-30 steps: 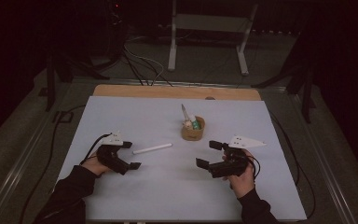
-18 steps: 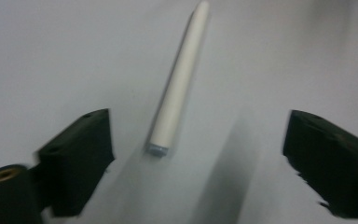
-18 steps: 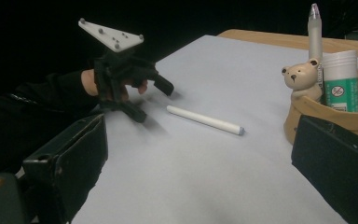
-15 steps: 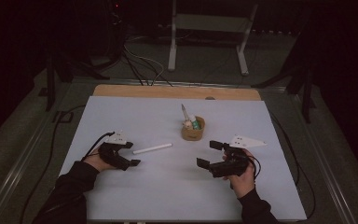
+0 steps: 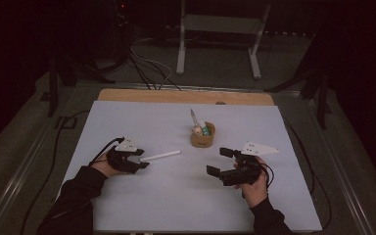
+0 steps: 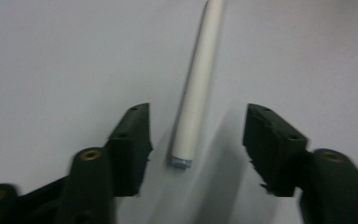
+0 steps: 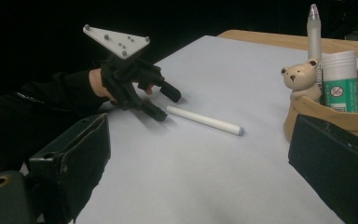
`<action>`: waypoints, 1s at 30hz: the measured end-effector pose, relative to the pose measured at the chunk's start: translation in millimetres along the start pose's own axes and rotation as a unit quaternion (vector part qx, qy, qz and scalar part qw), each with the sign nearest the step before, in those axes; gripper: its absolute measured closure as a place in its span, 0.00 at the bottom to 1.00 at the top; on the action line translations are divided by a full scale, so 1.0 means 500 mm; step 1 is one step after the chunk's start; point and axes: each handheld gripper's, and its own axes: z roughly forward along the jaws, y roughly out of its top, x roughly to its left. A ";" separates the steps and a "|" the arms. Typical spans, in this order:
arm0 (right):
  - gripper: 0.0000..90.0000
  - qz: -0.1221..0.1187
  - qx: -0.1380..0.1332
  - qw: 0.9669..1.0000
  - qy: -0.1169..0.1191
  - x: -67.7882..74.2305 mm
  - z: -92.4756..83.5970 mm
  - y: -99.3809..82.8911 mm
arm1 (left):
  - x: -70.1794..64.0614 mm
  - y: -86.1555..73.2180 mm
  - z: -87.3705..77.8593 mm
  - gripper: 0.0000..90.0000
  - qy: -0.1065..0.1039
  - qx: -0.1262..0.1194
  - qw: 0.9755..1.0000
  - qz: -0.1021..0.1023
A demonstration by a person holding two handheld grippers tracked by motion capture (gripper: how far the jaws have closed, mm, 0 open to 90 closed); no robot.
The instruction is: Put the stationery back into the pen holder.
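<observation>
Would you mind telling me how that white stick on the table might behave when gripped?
The white stick looks round and smooth, so it may roll or slip. It appears rigid and probably light. The left tongs, just closing, flank its end without touching.

A wooden table (image 5: 127, 94) is carrying a pale grey sheet (image 5: 127, 205) that is covering nearly all of it, leaving a strip of wood showing along the far edge. A white marker (image 5: 160, 156) is lying flat on the sheet, and a small wooden bowl (image 5: 203, 142) is standing near the middle, well apart from it.
</observation>
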 end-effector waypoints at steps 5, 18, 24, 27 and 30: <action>0.06 -0.001 -0.002 1.000 -0.001 0.000 -0.001 0.001 | 0.004 0.003 0.007 0.61 -0.002 -0.001 1.000 0.007; 0.06 0.002 -0.001 1.000 -0.001 -0.002 -0.002 -0.001 | 0.007 0.015 0.025 0.76 -0.015 0.014 1.000 0.019; 0.06 0.002 0.000 1.000 0.000 -0.002 -0.002 -0.001 | 0.003 0.022 0.026 0.80 -0.016 0.028 0.999 0.019; 0.06 0.004 0.000 1.000 -0.001 -0.003 -0.002 -0.002 | -0.004 0.028 0.026 0.86 -0.015 0.039 0.999 0.031; 0.06 0.005 -0.001 1.000 0.000 -0.004 -0.002 -0.002 | -0.008 0.032 0.026 0.88 -0.009 0.050 0.998 0.030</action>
